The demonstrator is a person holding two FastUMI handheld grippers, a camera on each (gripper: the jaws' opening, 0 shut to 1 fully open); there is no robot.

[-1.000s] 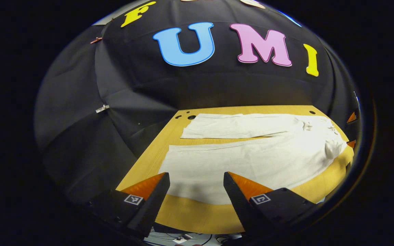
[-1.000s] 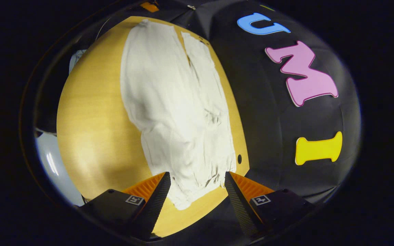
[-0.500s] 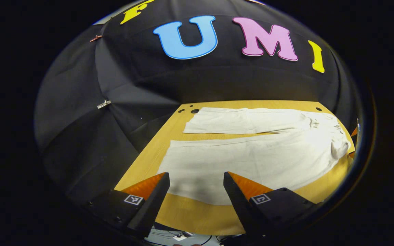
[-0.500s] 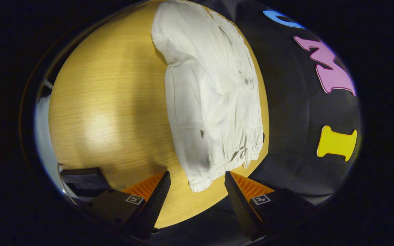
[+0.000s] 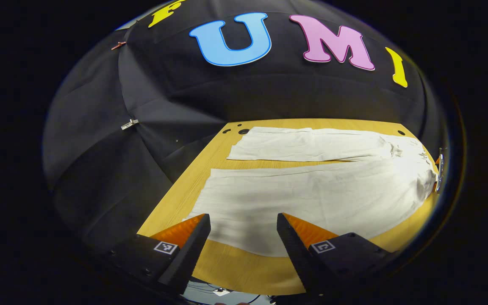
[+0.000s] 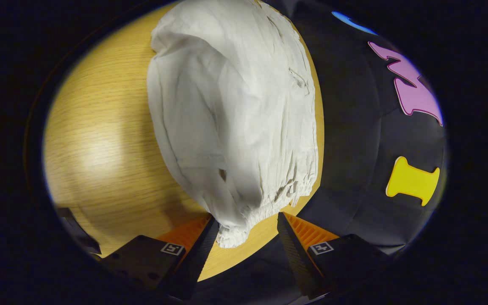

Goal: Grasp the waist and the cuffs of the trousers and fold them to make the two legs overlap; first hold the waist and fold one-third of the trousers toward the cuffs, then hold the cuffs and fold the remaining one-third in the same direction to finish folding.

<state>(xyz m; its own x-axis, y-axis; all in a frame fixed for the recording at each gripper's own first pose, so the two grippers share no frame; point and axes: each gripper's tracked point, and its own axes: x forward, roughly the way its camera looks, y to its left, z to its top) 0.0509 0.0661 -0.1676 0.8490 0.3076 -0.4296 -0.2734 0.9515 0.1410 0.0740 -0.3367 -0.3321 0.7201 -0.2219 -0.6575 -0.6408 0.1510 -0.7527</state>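
The left tool (image 5: 243,226) hangs wide open over the near trouser leg, holding nothing. The right tool (image 6: 246,226), also parted, straddles the gathered waist corner of the white trousers (image 6: 235,110), spread flat on the wooden surface (image 6: 100,148).

Two sets of handheld tongs, alike in build. Left tongs (image 5: 243,231): two wedge-shaped fingers (image 5: 193,241) tapering to points, ribbed on the inner sloping faces, flat-sided on the outer edges. Behind each finger, a blocky matte housing bearing a small square black-and-white marker (image 5: 162,248), tilted like a diamond; a second marker (image 5: 323,246) on the other block. Small round screw heads on the lower housing near the edge. Right tongs (image 6: 244,231): same pointed wedge fingers (image 6: 297,243) with fine ribbing, woven-looking texture on the flat sides, same square markers (image 6: 173,249) on angular housings, with screw dimples beside them.
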